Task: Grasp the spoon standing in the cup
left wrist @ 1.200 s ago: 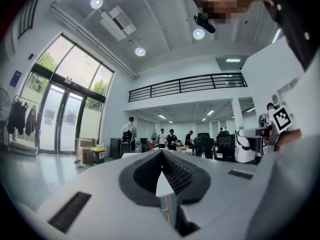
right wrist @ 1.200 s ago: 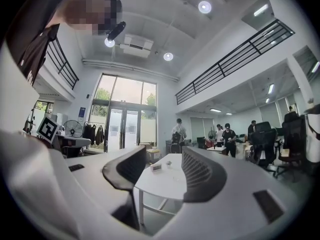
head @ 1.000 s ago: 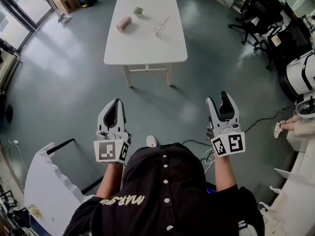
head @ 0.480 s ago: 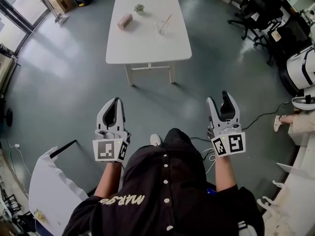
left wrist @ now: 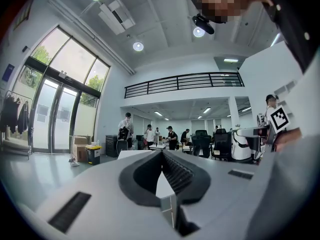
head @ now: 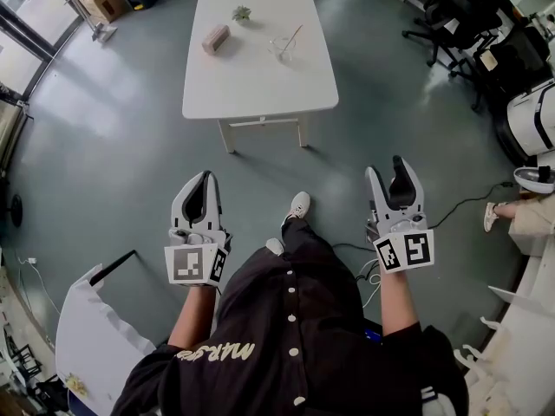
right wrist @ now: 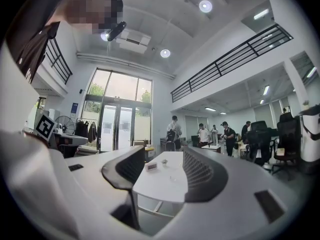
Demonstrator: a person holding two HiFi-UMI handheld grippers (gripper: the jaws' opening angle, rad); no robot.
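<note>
While the cup (head: 281, 51) with the spoon (head: 290, 38) in it stands on the far table (head: 260, 85) (a long way off), the left gripper (head: 206, 180) has its jaws tip to tip and the right gripper (head: 387, 172) has its jaws apart, both empty.

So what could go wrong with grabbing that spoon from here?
The cup is clear and stands far off on the table, so its rim may be hard to judge; a nudge could tip it. The spoon leans, and might slide from the fingers. The left gripper is shut, so only the right gripper is ready.
</note>
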